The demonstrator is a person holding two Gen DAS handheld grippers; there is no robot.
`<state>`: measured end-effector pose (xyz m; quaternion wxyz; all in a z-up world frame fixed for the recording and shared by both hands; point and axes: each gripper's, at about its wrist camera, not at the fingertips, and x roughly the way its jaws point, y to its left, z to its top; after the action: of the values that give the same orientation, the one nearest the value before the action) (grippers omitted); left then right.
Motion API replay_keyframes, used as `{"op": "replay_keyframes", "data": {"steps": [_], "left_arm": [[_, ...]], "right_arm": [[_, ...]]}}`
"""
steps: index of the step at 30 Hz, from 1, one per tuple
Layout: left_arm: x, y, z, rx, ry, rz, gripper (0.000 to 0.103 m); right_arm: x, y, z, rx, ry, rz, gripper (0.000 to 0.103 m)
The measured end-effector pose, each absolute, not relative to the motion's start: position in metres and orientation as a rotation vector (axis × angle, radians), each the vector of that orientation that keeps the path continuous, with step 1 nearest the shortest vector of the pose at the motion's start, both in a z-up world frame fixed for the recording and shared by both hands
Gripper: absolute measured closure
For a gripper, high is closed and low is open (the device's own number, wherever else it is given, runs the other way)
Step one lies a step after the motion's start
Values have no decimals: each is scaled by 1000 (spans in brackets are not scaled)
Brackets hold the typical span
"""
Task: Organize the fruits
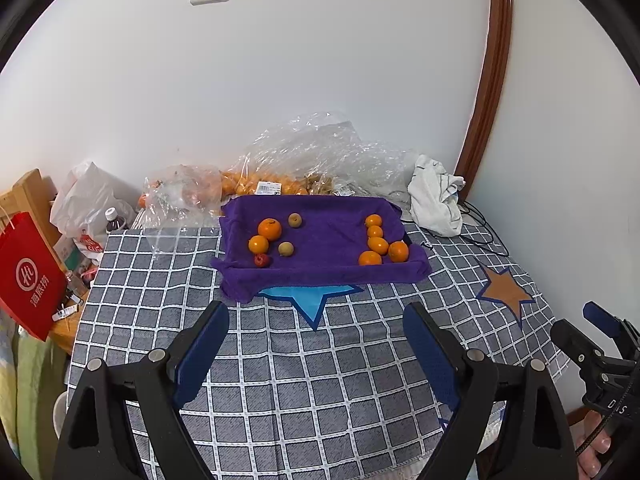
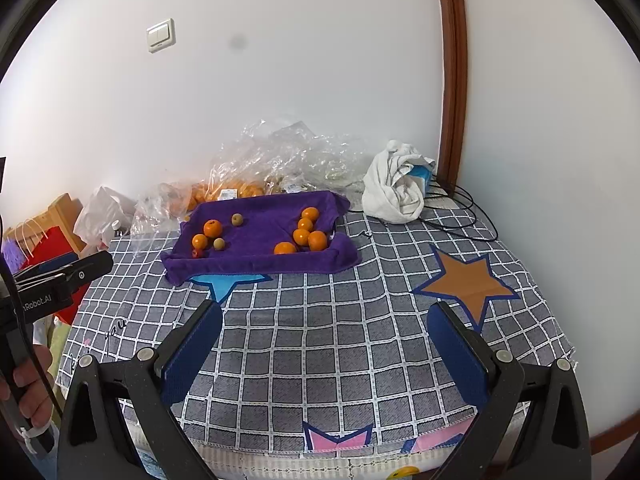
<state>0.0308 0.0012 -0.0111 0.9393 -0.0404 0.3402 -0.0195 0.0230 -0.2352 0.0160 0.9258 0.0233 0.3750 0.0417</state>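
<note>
A tray lined with a purple towel (image 1: pixel 320 276) (image 2: pixel 256 266) lies at the far side of the checked table. Several oranges (image 1: pixel 378 245) (image 2: pixel 302 236) are grouped at its right end. At its left end lie two oranges (image 1: pixel 269 228) (image 2: pixel 212 227), two small tan-green fruits (image 1: pixel 285 248) (image 2: pixel 219 243) and one small red fruit (image 1: pixel 261 260) (image 2: pixel 195 254). My left gripper (image 1: pixel 316 312) is open and empty, above the cloth, well short of the tray. My right gripper (image 2: pixel 326 312) is open and empty too, near the table's front.
Clear plastic bags with more oranges (image 1: pixel 240 184) (image 2: pixel 236 190) lie behind the tray against the wall. A crumpled white cloth (image 1: pixel 436 196) (image 2: pixel 396 188) and black cables (image 2: pixel 460 216) sit at the back right. A red paper bag (image 1: pixel 28 276) and clutter stand at the left.
</note>
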Motion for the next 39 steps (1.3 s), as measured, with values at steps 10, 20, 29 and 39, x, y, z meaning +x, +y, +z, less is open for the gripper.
{"op": "replay_keyframes", "data": {"steps": [10,20,29,39], "left_arm": [[30,3,-10,-83,691,-42,15],[30,1,-9,-81,689,-43,15],[29,-1,-9,-85,689,-43,15],[29,-1,-9,-82,687,-44,15]], "right_arm": [[22,-233,15,43,768,87,2],[20,-233,16,40,763,88,2],[20,-234,17,47,762,90,2],[19,-231,17,45,759,96,2]]}}
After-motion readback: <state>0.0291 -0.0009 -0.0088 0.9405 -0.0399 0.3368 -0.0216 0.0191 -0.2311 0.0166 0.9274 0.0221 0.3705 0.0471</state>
